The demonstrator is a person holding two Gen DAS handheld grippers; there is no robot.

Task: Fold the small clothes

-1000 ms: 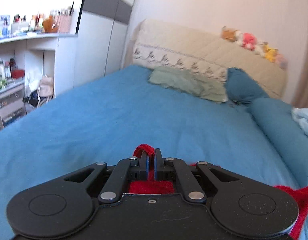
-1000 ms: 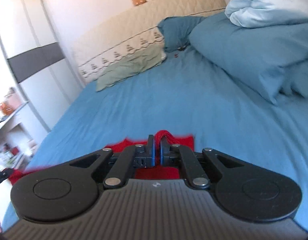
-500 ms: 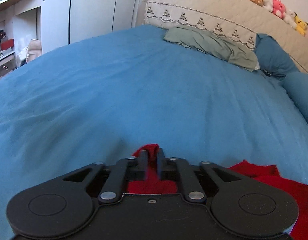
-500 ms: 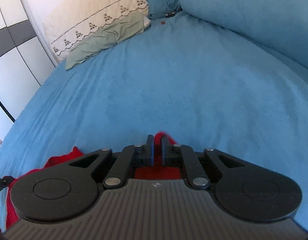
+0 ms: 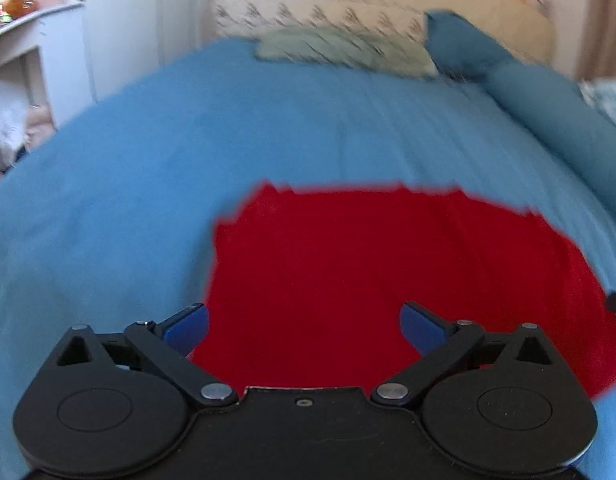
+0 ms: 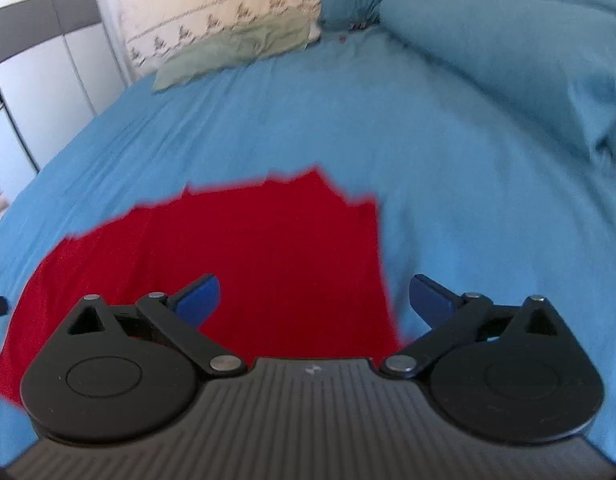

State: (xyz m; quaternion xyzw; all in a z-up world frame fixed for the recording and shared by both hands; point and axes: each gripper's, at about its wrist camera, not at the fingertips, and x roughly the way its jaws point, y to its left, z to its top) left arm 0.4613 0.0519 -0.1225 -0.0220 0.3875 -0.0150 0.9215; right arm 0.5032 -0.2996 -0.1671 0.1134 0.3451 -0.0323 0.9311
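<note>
Red cloth, the small garment (image 5: 387, 280), lies flat on the blue bed (image 5: 128, 184), directly ahead of and beneath both grippers. Its long axis appears to run side to side across the two views, from one gripper toward the other, with a jagged far edge pointing toward the pillows (image 6: 236, 44) at the headboard.

The left gripper (image 5: 304, 326) hangs over the garment's left portion, its jaws spread wide with nothing between them; the cloth's left edge sits just inside its left finger. The right gripper (image 6: 313, 296) is likewise wide open and holding nothing. The garment's right edge runs down between its two fingers, so its left finger is over red fabric and its right finger over bare bedding.

Each gripper is thus nearest to its own end of the garment, and neither is clearly closer overall. Judging from this layout, the next fold likely calls for each gripper to take a corner on its own side. Motion blur hides whether the cloth is already doubled over, so I cannot tell how many folds remain.
</note>
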